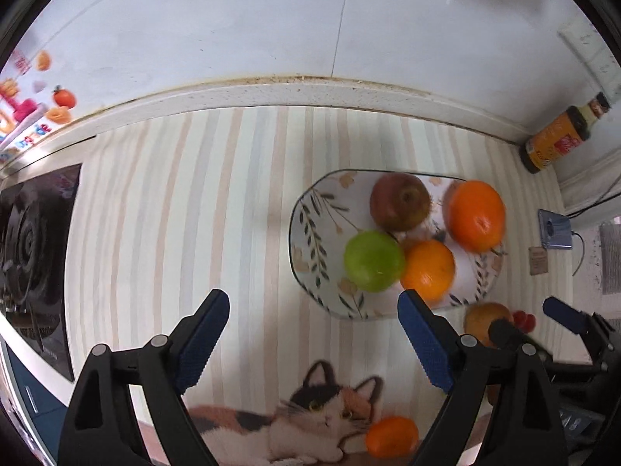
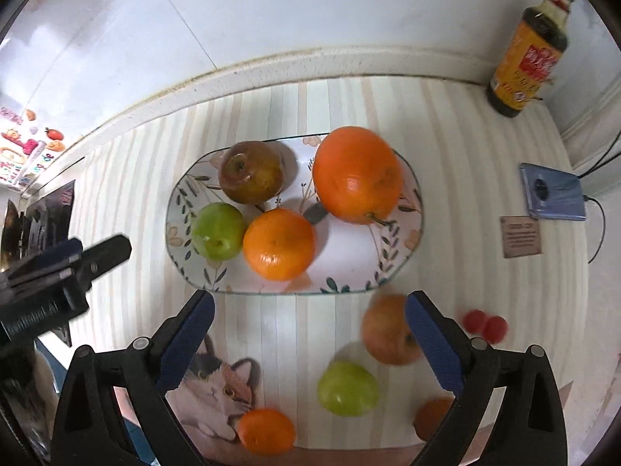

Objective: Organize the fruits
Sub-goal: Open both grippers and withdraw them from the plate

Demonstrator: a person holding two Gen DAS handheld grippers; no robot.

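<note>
A leaf-patterned plate [image 2: 349,264] [image 1: 306,229] holds a red-brown apple [image 2: 252,173], a green apple [image 2: 217,231], a small orange [image 2: 278,244] and a large orange [image 2: 357,174]. On the striped mat in front of it lie a reddish apple [image 2: 388,330], another green apple [image 2: 347,388], an orange [image 2: 266,431] by the cat print, and an orange [image 2: 432,417] half hidden behind a finger. My right gripper [image 2: 310,303] hangs open and empty above the plate's front edge. My left gripper [image 1: 312,303] is open and empty left of the plate.
Two cherry tomatoes [image 2: 485,324] lie right of the reddish apple. A sauce bottle [image 2: 528,46] stands in the back right corner. A phone [image 2: 553,198] on a cable and a small card [image 2: 522,237] lie at the right. A gas stove [image 1: 35,252] borders the mat's left.
</note>
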